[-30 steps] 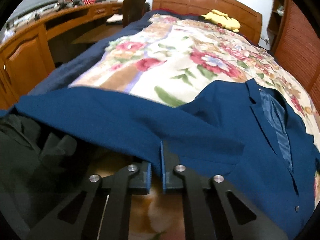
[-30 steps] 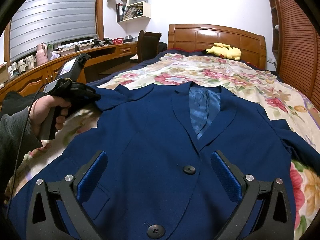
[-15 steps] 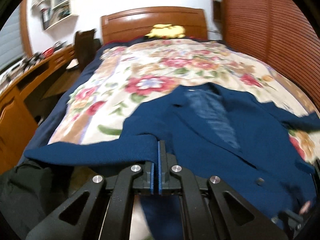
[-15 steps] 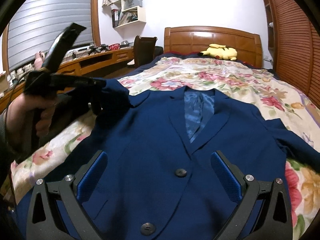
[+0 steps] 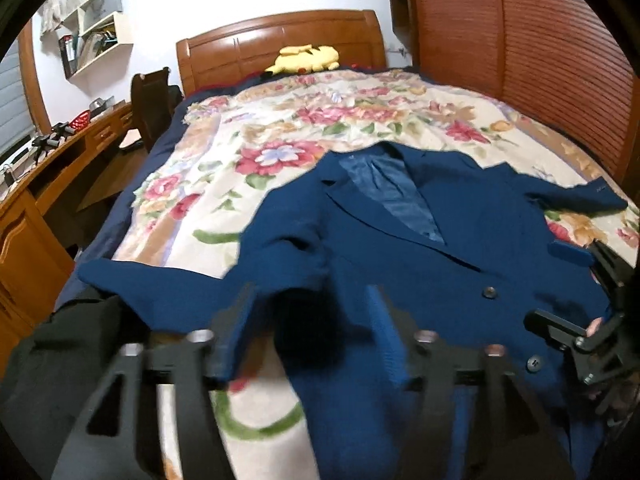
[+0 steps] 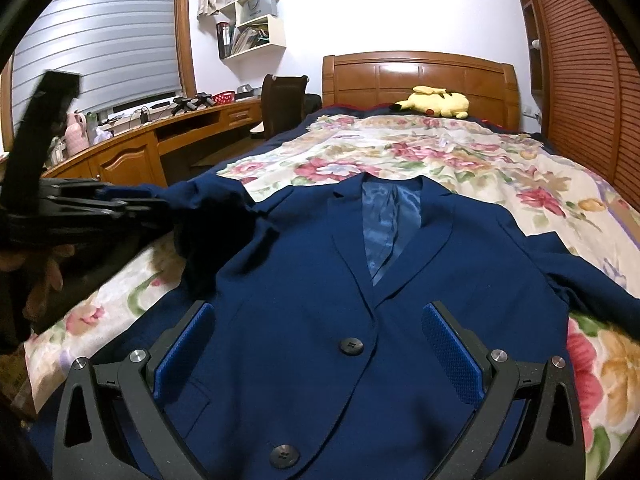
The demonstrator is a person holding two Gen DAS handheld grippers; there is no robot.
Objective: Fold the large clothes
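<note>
Two claws over a dark blue suit jacket (image 6: 304, 320)

Left claw (image 5: 308, 320) is opening, the jacket's sleeve (image 5: 168, 280) hanging loose between its fingers; right claw (image 6: 320, 348) gapes wide, gripping nothing, above the jacket spread face-up on the floral-quilted bed (image 6: 500, 168).

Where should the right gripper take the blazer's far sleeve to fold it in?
Near the cuff of the sleeve, coming from the wardrobe side. It lies flat and stretched outward from the blazer, so the cuff edge is the free end. The right gripper is open.
</note>
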